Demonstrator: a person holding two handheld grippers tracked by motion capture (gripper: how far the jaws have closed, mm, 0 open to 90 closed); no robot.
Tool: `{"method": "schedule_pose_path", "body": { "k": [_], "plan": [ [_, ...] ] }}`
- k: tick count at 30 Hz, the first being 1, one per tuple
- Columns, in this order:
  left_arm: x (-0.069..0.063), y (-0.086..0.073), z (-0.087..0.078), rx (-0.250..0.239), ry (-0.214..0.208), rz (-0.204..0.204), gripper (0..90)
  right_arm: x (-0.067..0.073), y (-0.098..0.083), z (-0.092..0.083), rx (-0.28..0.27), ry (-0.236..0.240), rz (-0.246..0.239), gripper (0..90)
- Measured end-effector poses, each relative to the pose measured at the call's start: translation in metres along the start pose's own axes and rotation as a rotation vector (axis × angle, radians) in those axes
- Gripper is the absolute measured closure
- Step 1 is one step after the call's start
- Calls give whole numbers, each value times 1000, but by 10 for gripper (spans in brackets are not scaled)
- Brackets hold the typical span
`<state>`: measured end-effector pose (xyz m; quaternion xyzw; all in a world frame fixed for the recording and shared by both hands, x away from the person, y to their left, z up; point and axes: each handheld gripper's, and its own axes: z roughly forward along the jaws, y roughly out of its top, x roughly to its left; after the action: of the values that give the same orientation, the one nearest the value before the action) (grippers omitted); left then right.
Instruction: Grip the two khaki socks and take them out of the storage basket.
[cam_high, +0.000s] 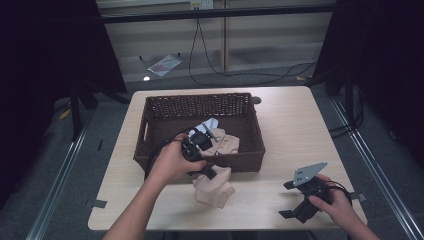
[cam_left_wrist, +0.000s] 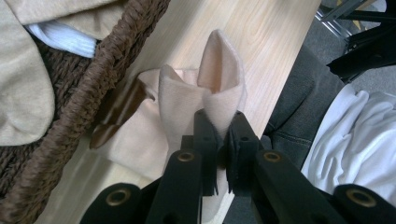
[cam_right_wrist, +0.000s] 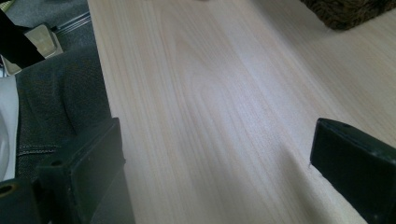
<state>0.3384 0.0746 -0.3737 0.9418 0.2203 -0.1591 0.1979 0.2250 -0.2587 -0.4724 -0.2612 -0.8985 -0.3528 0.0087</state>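
A beige cloth (cam_high: 214, 189) hangs in a folded bunch just in front of the brown wicker basket (cam_high: 150, 145), its lower end on the table. My left gripper (cam_high: 211, 173) is shut on its top fold. In the left gripper view the black jaws of the left gripper (cam_left_wrist: 223, 140) pinch the beige cloth (cam_left_wrist: 187, 102) beside the basket wall (cam_left_wrist: 88, 98). My right gripper (cam_high: 286, 200) rests near the table's front right corner, open with nothing in it. In the right gripper view the right gripper (cam_right_wrist: 215, 158) has its jaws wide apart over bare wood.
More beige cloth (cam_high: 226, 142) lies inside the basket, with a white ribbed piece (cam_left_wrist: 65, 39) beside it. The light wooden table (cam_high: 295, 130) has free room to the right of the basket. A basket corner (cam_right_wrist: 350, 11) lies far off. The person's lap (cam_left_wrist: 303, 112) is at the table's near edge.
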Motion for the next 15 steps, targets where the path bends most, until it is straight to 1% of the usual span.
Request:
{"method": "schedule_pose_path", "body": {
  "k": [2, 3, 4, 5, 6, 7, 8, 9, 12, 14, 15],
  "plan": [
    [0, -1, 3, -3, -1, -14, 843, 0, 0, 0, 0, 2, 0, 22],
    [0, -1, 3, 11, -6, -11, 843, 0, 0, 0, 0, 2, 0, 22],
    [1, -1, 5, 12, -3, -3, 843, 0, 0, 0, 0, 1, -1, 22],
    [1, -1, 7, 11, 2, -13, 842, 0, 0, 0, -1, 0, -3, 22],
    [1, -1, 7, 23, 4, -12, 843, 0, 0, 0, 1, 1, -2, 22],
    [1, -2, 9, 7, 3, -21, 843, 0, 0, 0, 1, 1, -2, 22],
    [2, -2, 11, 10, 4, -12, 843, 0, 0, 0, 2, 1, -2, 22],
    [2, -2, 12, 4, 5, -20, 842, 0, 0, 0, 3, 3, -5, 22],
    [3, -3, 13, 5, 8, -5, 834, 0, 0, 0, -1, 1, -5, 22],
    [3, -3, 14, 7, 4, -16, 835, 0, 0, 0, -1, 2, -6, 22],
    [3, -3, 14, 7, 5, -10, 835, 0, 0, 0, 0, 3, -9, 22]
  ]
}}
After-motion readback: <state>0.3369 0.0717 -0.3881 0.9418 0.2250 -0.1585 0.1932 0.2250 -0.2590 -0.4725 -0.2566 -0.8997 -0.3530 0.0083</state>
